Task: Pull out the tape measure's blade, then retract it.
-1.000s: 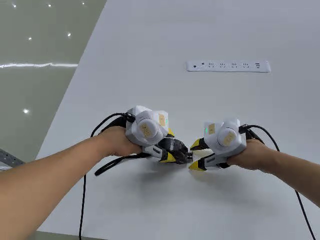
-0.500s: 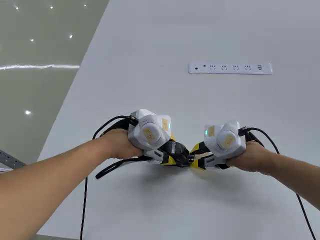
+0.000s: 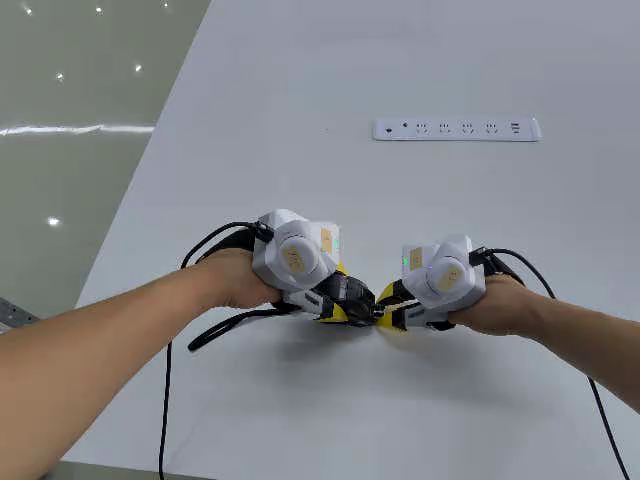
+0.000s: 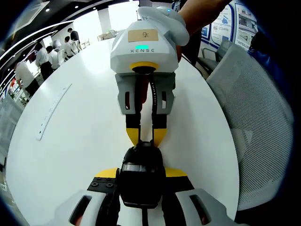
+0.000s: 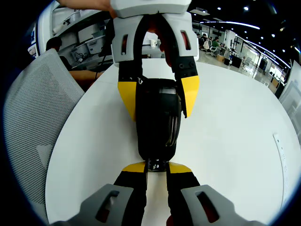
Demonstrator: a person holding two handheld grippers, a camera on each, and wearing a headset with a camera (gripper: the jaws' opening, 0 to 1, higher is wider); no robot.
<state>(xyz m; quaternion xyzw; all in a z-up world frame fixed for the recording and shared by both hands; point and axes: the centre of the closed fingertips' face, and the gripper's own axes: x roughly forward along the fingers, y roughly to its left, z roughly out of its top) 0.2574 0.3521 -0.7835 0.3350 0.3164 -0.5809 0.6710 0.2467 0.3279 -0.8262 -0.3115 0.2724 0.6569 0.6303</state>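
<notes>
The tape measure (image 3: 350, 294) is a stubby case of glossy black plastic with rounded corners. It is held low over the near part of the smooth white table (image 3: 300, 90) (whether it touches the surface cannot be told). The left gripper (image 3: 338, 303) is clamped across the case's flanks, its yellow-tipped jaws pressing on either side. The case's long axis runs in line from one gripper to the other, its mouth end pointing at the right gripper (image 3: 385, 316). In the right gripper view, that gripper's jaws are pinched together on the small metal end hook (image 5: 153, 164) right at the case's mouth, with almost no blade drawn. A flat white power strip (image 3: 456, 130) lies far back on the table, and a grey mesh chair (image 4: 263, 117) stands beside it.
</notes>
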